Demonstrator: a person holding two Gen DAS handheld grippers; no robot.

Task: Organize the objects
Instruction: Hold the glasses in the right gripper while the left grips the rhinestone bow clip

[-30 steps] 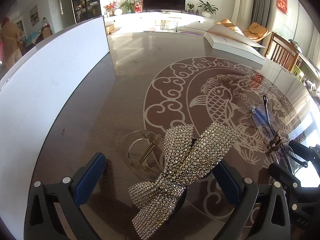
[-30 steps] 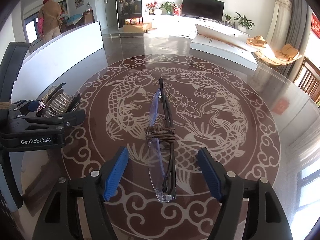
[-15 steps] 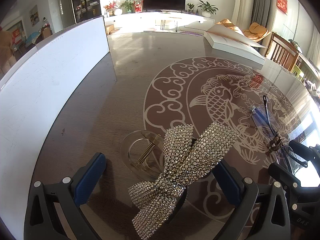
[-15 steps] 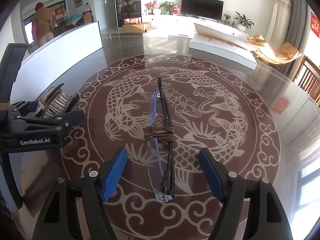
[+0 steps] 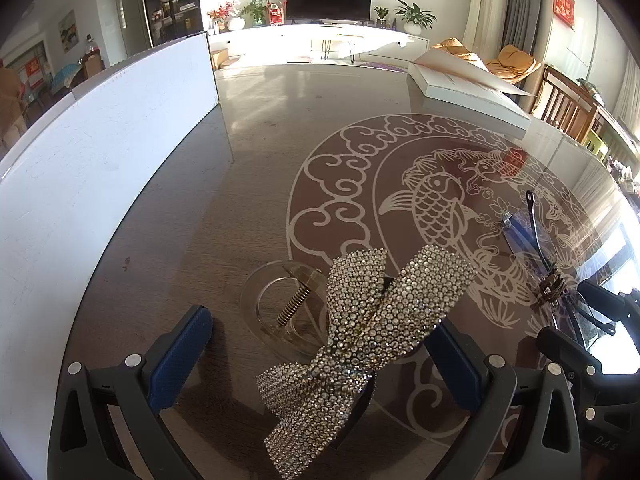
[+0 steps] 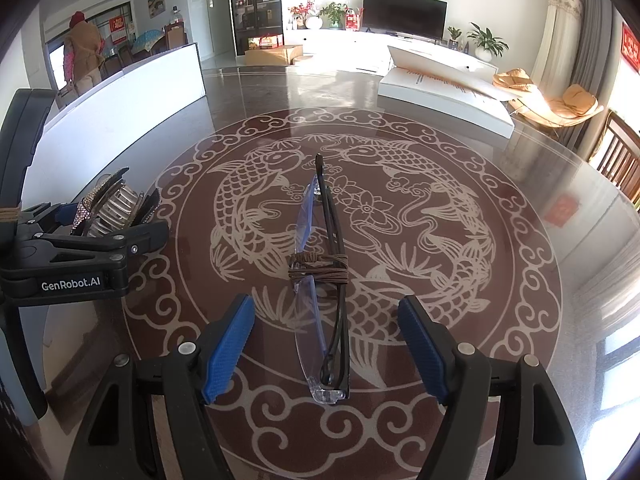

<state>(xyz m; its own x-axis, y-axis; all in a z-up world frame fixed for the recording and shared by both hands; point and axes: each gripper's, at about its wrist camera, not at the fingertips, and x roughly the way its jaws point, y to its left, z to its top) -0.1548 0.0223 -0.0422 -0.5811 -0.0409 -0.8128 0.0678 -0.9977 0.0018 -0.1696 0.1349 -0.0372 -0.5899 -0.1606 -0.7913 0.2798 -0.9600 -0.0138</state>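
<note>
A rhinestone bow hair clip (image 5: 360,340) with a clear plastic claw and spring (image 5: 280,308) lies on the table between the open jaws of my left gripper (image 5: 320,360). It also shows in the right wrist view (image 6: 112,208), at the left. Folded glasses (image 6: 324,280), bound at the middle with a brown hair tie (image 6: 320,268), lie between the open jaws of my right gripper (image 6: 326,352). The glasses also show in the left wrist view (image 5: 540,264), at the right. Neither gripper touches its object.
The glass table (image 6: 440,208) has a brown disc with a fish pattern. A white board (image 5: 100,152) stands along the left edge. A white open box (image 6: 440,92) sits at the far right. A wooden chair (image 5: 568,108) stands beyond the table.
Both grippers and both objects stay still. A person in the background has walked a little.
</note>
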